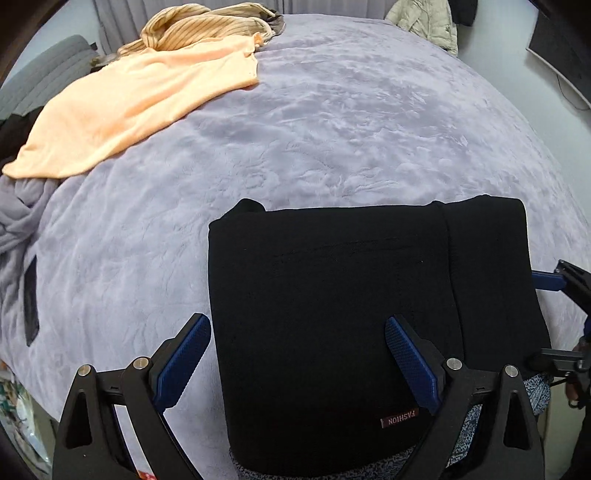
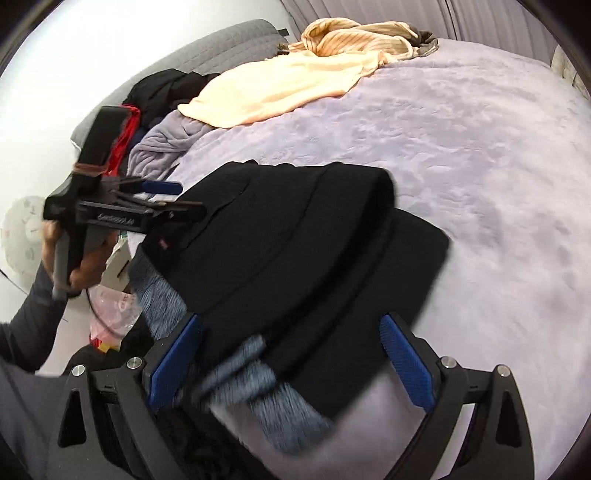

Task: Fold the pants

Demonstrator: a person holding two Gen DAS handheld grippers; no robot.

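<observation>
Peach cloth [image 1: 122, 107] overlaps striped garment [image 1: 207, 26] on lavender blanket [image 1: 351, 122]; beige jacket [image 1: 424, 22] beyond.

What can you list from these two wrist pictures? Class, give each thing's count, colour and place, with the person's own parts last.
Folded pants: one, black with a blue-grey speckled waistband, near edge of the bed.
Label: one, reddish, reads FASHION, on the pants' near end.
Bed cover: one, lilac, plush, under everything.
Peach garment: one, spread flat, far left of the bed.
Striped garment: one, tan and cream, crumpled beyond the peach one.
Pale jacket: one, cream, far right.
Dark clothes pile: black with red, left bed edge.
Left claw: open, over the pants.
Right claw: open, over the pants.
</observation>
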